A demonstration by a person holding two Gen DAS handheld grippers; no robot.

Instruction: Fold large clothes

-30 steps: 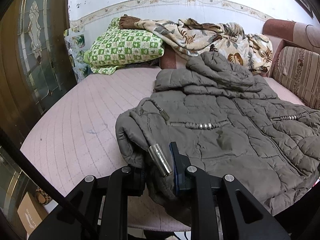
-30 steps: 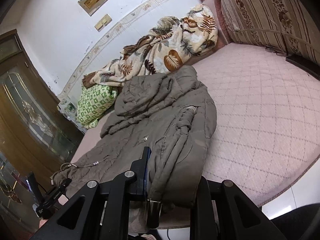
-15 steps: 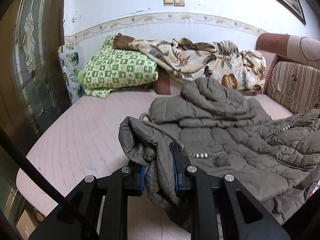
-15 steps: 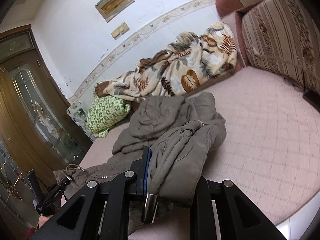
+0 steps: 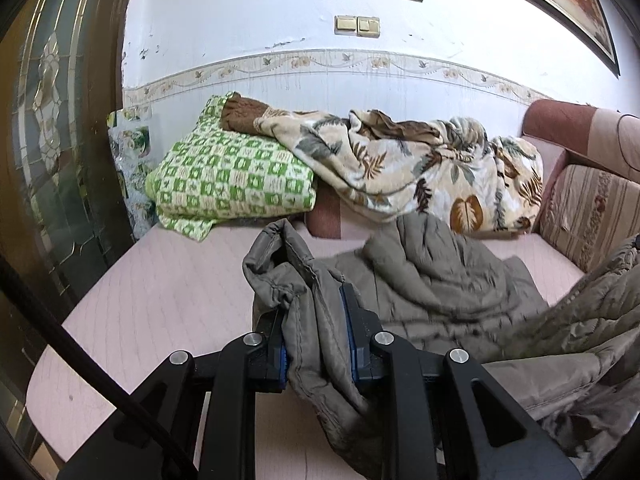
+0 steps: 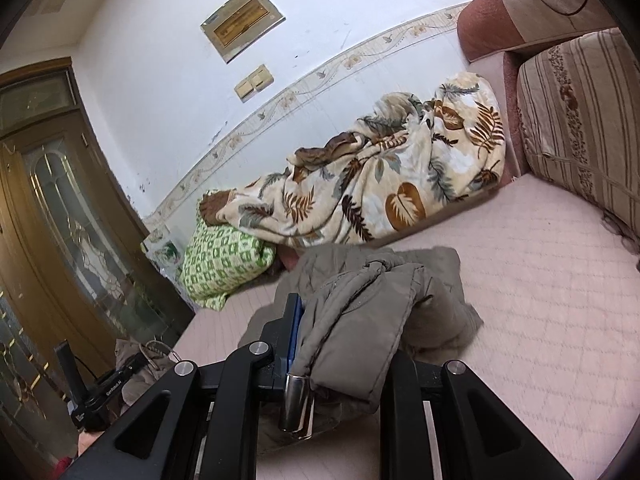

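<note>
A large grey-brown quilted jacket lies partly on the pink quilted bed, its near hem lifted. My left gripper is shut on a bunched corner of the hem, held above the bed. My right gripper is shut on the other hem corner of the jacket; a metal drawstring toggle hangs from it. The far part with the hood stays on the bed. The left gripper also shows at the lower left of the right wrist view.
A green checked pillow and a leaf-print blanket lie at the back against the wall. A striped sofa cushion stands on the right. A glazed wooden door is on the left. The bed edge runs near me.
Both grippers have risen and moved forward over the bed, carrying the jacket's hem up and toward the hood. The jacket's lower half has lifted off the bed.
</note>
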